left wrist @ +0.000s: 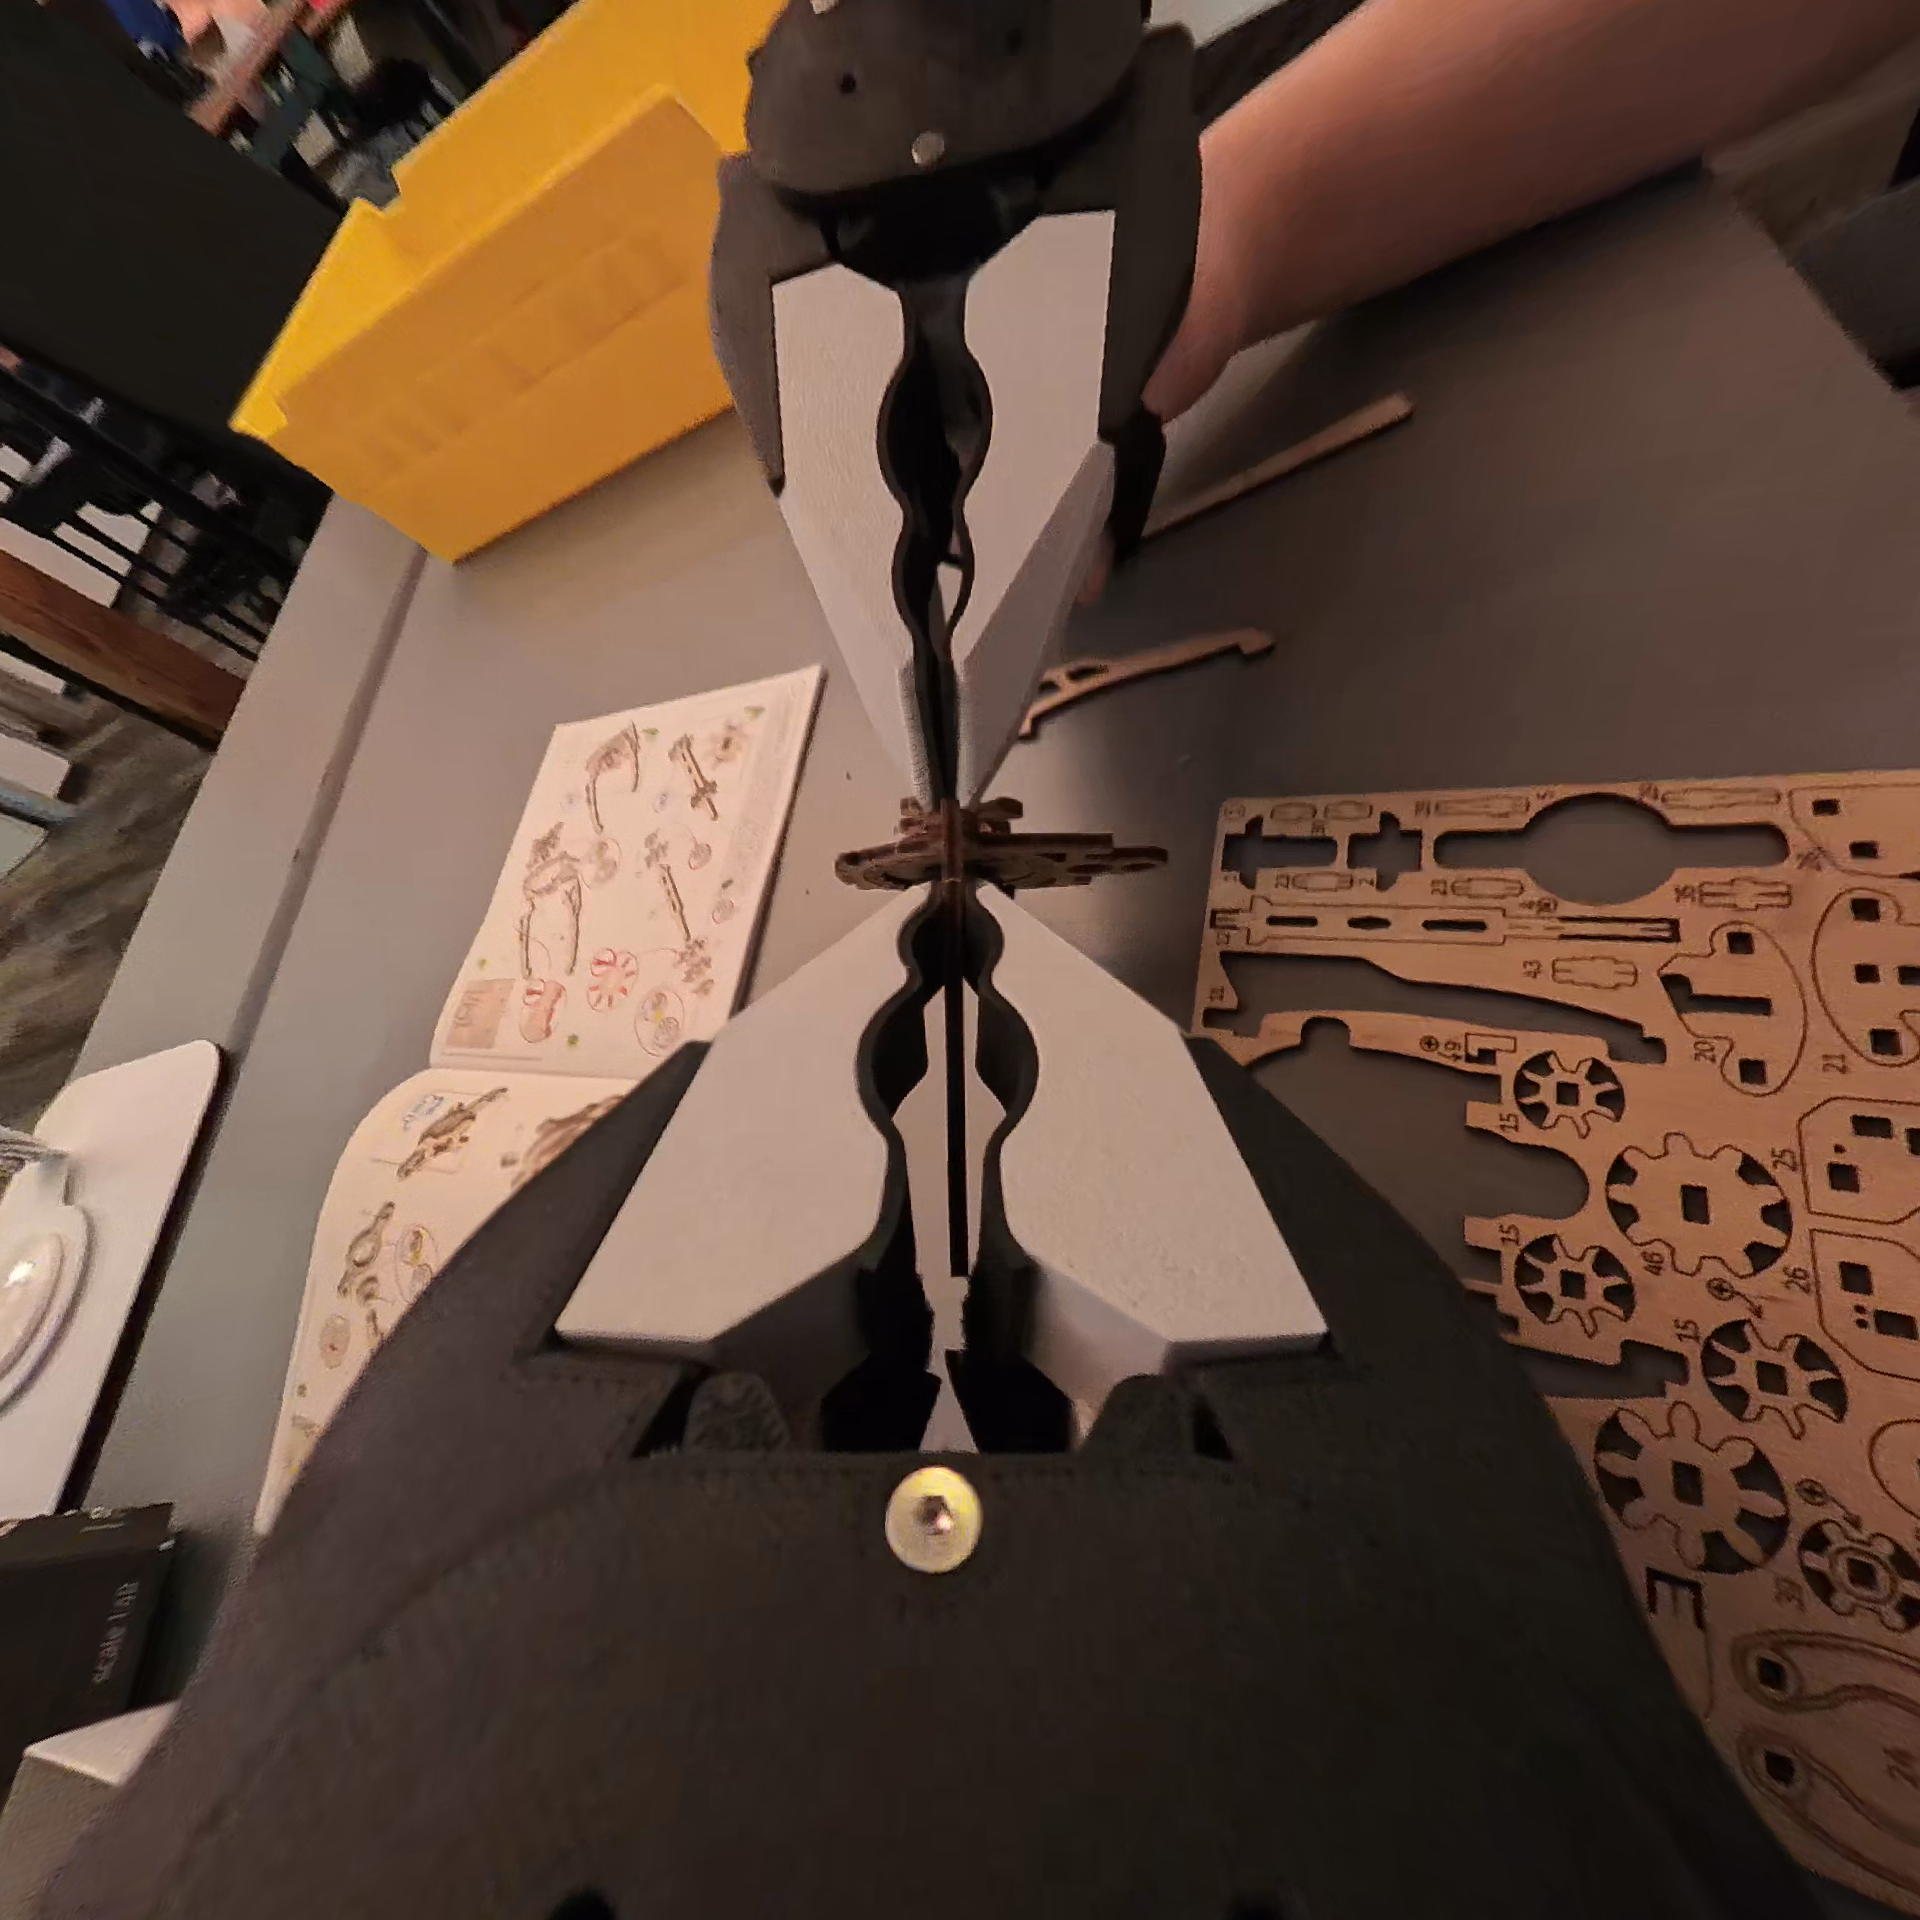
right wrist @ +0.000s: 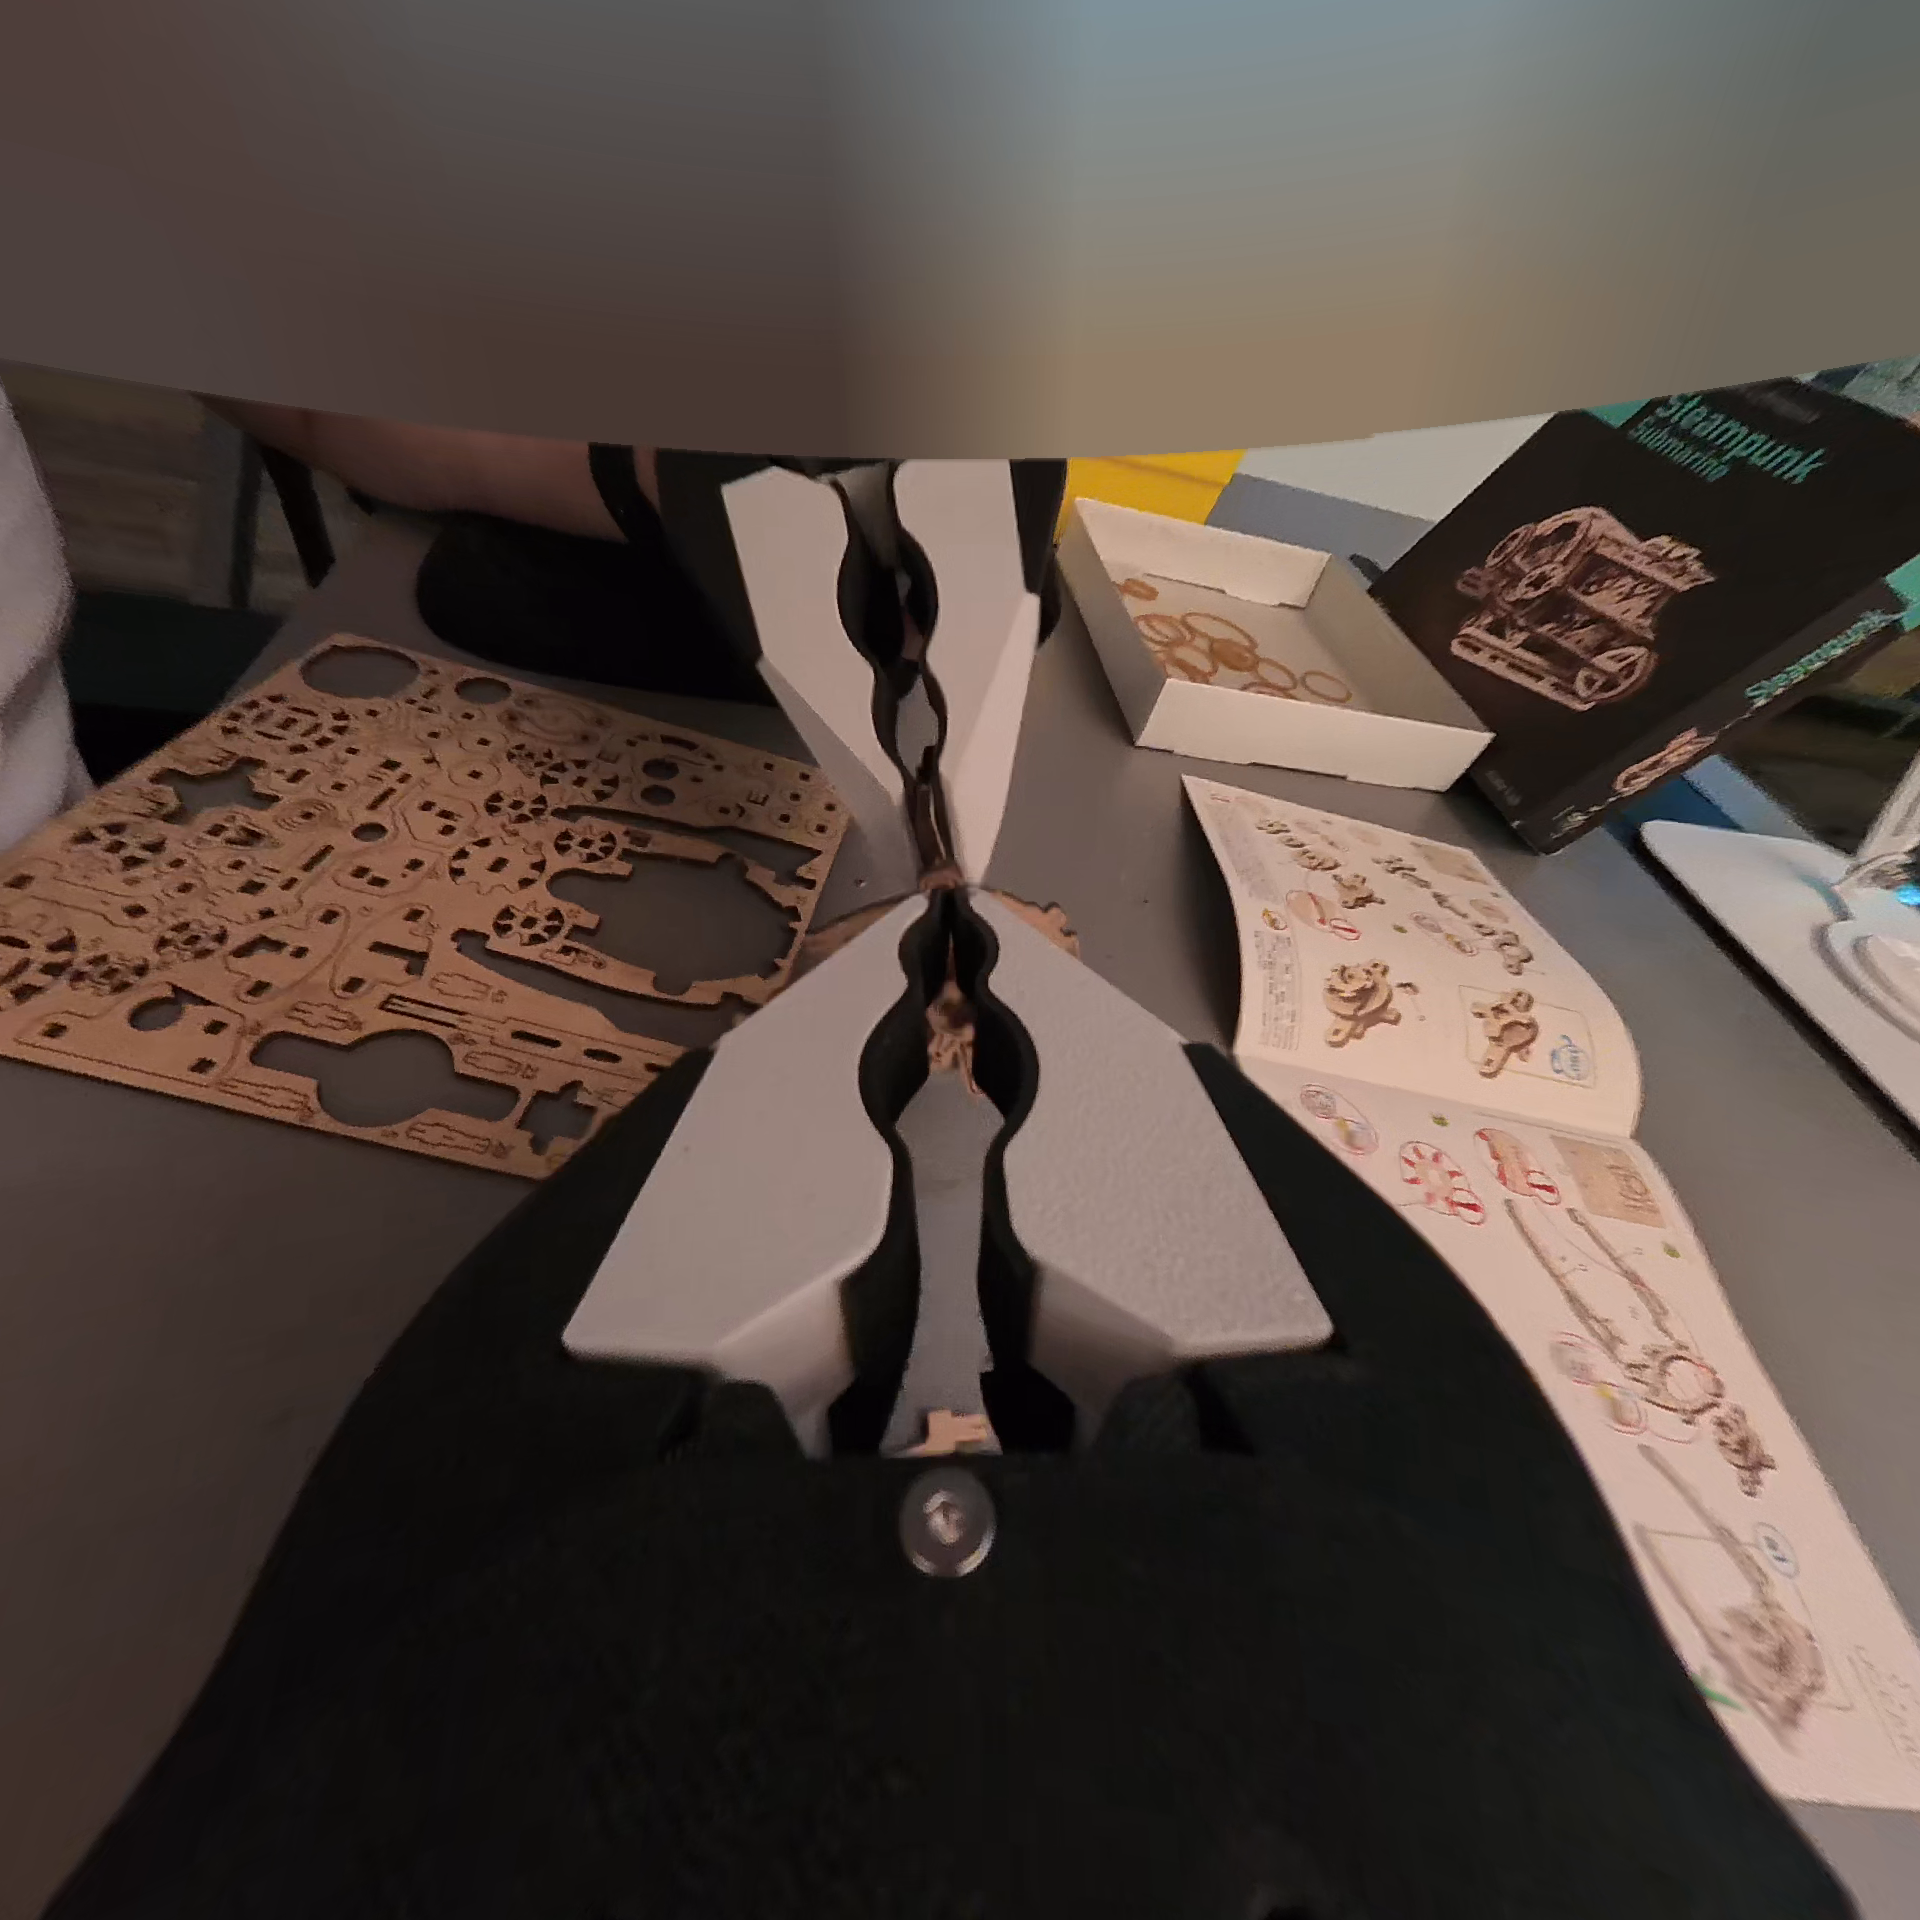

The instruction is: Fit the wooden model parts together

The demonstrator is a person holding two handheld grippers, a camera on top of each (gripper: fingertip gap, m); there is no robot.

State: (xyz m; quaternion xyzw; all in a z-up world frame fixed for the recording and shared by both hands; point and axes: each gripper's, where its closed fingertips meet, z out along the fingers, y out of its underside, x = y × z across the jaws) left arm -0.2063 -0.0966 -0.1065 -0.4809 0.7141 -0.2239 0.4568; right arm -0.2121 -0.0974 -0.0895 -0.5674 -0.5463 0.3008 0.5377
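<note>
My left gripper [left wrist: 948, 896] is shut on a thin flat wooden part [left wrist: 954, 1091], seen edge-on between its white fingers. My right gripper [left wrist: 940, 781] comes in from the far side, tip to tip with the left. A small wooden assembly [left wrist: 1039, 862] with cross pieces sits where the two sets of tips meet, above the grey table. In the right wrist view my right gripper [right wrist: 940, 906] is shut on a small wooden part [right wrist: 951, 1023], with the left gripper [right wrist: 935, 852] opposite it. How the parts join is hidden by the fingertips.
A punched wooden parts sheet [left wrist: 1662, 1143] lies right of the left gripper, and shows in the right wrist view [right wrist: 395, 894]. An open instruction booklet [left wrist: 644, 883], two loose wooden strips [left wrist: 1153, 675], a yellow bin [left wrist: 499, 343], a white tray of rings [right wrist: 1278, 644] and a black box [right wrist: 1621, 603] surround the work spot. My two grippers' fingertips are within a few centimetres of each other.
</note>
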